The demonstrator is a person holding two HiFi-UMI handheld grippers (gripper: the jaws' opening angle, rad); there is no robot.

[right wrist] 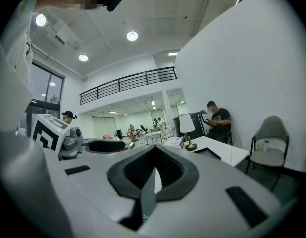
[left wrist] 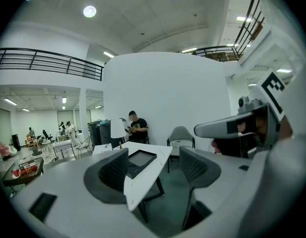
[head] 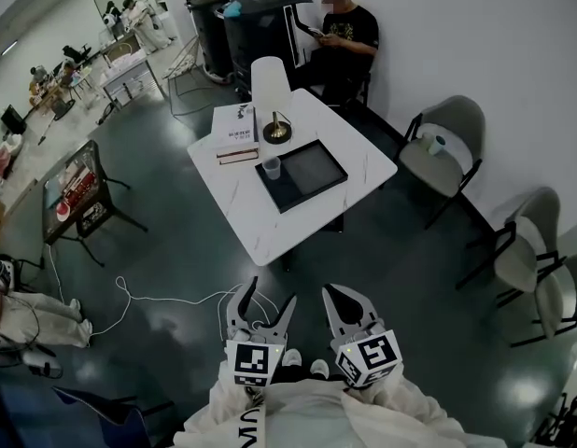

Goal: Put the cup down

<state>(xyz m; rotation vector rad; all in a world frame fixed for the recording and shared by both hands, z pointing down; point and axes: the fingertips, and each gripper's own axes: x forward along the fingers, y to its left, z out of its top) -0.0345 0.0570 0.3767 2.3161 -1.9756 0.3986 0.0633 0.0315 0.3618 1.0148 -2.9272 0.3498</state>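
Observation:
A clear cup (head: 271, 168) stands upright at the left corner of a black tray (head: 312, 171) on the white table (head: 270, 222), well ahead of both grippers. My left gripper (head: 263, 299) hangs low near my body, open, with nothing between its jaws; the left gripper view shows the same gripper (left wrist: 153, 168) with the tray (left wrist: 141, 158) far beyond it. My right gripper (head: 339, 297) is beside it, shut and empty. The right gripper view shows that gripper's (right wrist: 154, 171) pads meeting, and the table (right wrist: 220, 149) lies off to its right.
A lamp (head: 273, 96) and stacked books (head: 235, 133) stand on the table's far side. A seated person (head: 343, 40) is behind it. Grey chairs (head: 444, 152) line the right wall; one has a small cup (head: 439, 144) on its seat. A white cable (head: 130, 299) lies on the floor.

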